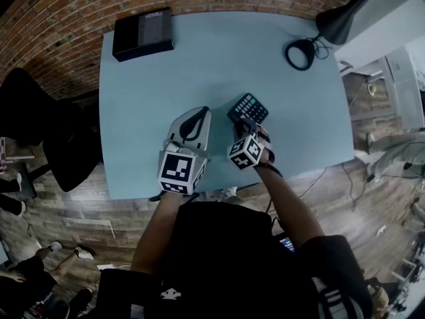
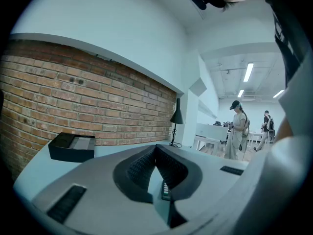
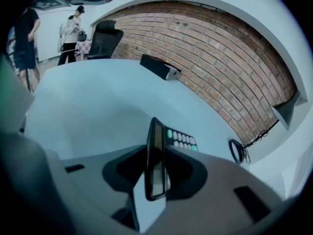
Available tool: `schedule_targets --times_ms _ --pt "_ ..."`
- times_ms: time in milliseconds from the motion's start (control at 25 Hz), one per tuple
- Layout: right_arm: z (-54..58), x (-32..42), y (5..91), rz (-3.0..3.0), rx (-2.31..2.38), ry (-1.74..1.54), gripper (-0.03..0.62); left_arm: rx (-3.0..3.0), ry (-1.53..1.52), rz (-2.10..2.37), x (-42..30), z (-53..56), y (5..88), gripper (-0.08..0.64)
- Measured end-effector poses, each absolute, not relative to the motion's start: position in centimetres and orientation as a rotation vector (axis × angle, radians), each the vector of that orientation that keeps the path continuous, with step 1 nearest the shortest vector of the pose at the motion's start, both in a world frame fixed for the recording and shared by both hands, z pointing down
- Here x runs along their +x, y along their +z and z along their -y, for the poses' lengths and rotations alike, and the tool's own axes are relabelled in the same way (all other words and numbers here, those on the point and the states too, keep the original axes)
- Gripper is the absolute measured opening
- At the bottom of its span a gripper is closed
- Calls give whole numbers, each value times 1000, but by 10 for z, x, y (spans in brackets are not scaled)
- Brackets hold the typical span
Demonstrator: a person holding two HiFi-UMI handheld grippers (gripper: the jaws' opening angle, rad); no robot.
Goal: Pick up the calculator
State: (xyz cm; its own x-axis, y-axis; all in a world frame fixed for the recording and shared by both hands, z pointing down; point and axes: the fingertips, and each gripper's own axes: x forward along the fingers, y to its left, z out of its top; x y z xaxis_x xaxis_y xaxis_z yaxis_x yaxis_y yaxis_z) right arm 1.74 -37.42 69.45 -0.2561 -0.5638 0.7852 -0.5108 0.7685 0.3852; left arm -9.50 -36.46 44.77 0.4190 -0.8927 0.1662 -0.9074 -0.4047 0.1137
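Partly, calculator (image 1: 248,107) hidden behind right gripper (image 1: 244,125) (fingers wide apart, straddling its raised edge); left gripper (image 1: 199,113) fingers together, empty.

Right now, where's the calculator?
In the head view the calculator lies on the blue table, right of centre, just beyond the right gripper. The right gripper view shows its near end between that gripper's open jaws.

Black calculator, lying on the table

I see the small black plastic calculator (image 1: 248,107), with rows of pale keys and two green ones, lying skewed on the pale blue table (image 1: 166,78). Its thin raised near end stands edge-on between the parted jaws of my right gripper (image 1: 246,126).
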Motion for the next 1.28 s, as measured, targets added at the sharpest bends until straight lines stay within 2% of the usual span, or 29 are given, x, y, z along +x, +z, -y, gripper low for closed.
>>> schedule_targets --times_ms 520,1280 --pt "387 30 654 1943 920 -111 52 2506 105 1590 -82 358 443 2" --pt "389 34 587 2186 1054 9 51 2499 107 1655 -73 349 430 2"
